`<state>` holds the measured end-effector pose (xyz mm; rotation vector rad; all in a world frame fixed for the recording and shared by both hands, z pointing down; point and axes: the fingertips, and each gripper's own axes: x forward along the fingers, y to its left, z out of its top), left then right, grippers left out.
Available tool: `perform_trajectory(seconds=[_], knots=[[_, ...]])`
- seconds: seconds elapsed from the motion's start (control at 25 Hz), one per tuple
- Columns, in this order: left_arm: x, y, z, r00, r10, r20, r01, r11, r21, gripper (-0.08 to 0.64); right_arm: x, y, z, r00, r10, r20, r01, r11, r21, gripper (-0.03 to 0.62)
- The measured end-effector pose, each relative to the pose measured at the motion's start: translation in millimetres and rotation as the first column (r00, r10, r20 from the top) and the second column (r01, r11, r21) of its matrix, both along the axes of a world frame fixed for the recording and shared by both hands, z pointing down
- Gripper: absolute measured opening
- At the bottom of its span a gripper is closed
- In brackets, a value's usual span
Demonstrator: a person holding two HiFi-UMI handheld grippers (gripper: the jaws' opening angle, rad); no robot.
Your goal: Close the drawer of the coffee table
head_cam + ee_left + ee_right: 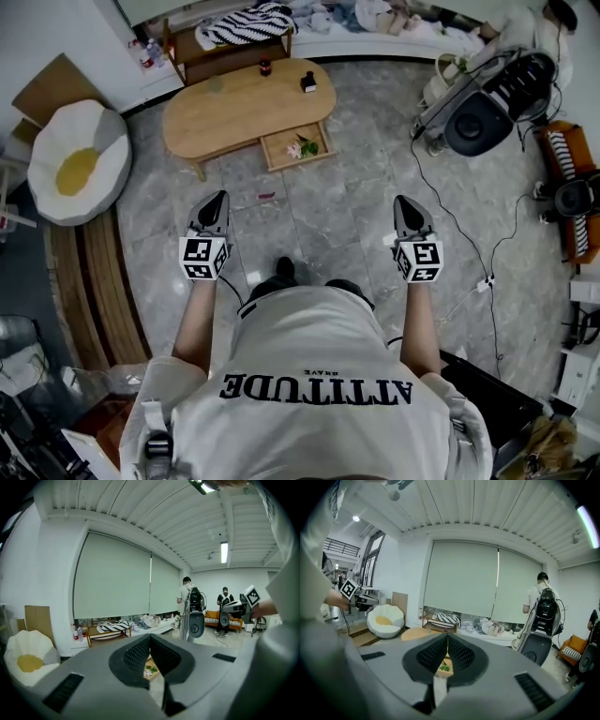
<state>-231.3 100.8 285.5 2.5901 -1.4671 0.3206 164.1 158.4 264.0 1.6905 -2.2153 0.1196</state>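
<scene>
1. Drawer [298, 145]: shown pulled out on the near side of the oval wooden tabletop [239, 108], toward its right end, in the far middle of the scene. A pink-and-green sprig [302, 147] is seen lying inside it.
2. Left tool [218, 199] and right tool [403, 202]: held side by side above the grey floor [328, 216], near the person, aimed toward the drawer and well apart from it. The jaws of each are brought together, with nothing between them.
3. Stage, as judged: the approach only; the drawer front has not been reached.
4. Risk of jamming: the drawer appears slightly skewed to the tabletop's edge, so a push given at one corner could wedge it on its runners.
5. Risk of slipping: narrow, pointed tips could slide off the flat front, and a hard shove could shift the light table on the smooth floor and topple the small bottle [265, 67] and the dark object [308, 82] on the tabletop.
6. Risk from contents: if the sprig stands above the drawer's wall, it could be caught under the top.
7. Surroundings: an egg-shaped cushion [77, 161] at far left, a bench with striped cloth [248, 23] beyond the tabletop, and a wheeled device [483, 117] with cables [450, 220] at right.
8. Obstructions: only a small pink scrap [266, 196] lies on the floor between the tools and the drawer; the cables are set off to the right.
</scene>
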Motion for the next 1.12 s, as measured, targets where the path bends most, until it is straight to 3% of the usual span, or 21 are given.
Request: perform_trajectory(seconds=[0.28,0.68,1.12], knots=[[-16.9,-35.3,-0.4,1.000,0.005,0.012,-0.006,1.000,0.002,0.021,-15.4,-29.2,0.5,1.000,0.003,-0.013,-0.003,1.000,-0.003,0.020],[-13.4,-58.6,0.6,1.000,0.000,0.026,0.000,1.000,-0.009,0.021,-15.2,-62.4,5.1,1.000,-0.011,-0.012,0.011,1.000,-0.014,0.020],[15.9,-82.0,3.4,0.996,-0.086,0.027,0.086,0.996,0.001,0.021,13.0,-122.2,21.0,0.994,-0.108,0.000,0.108,0.994,-0.027,0.020]])
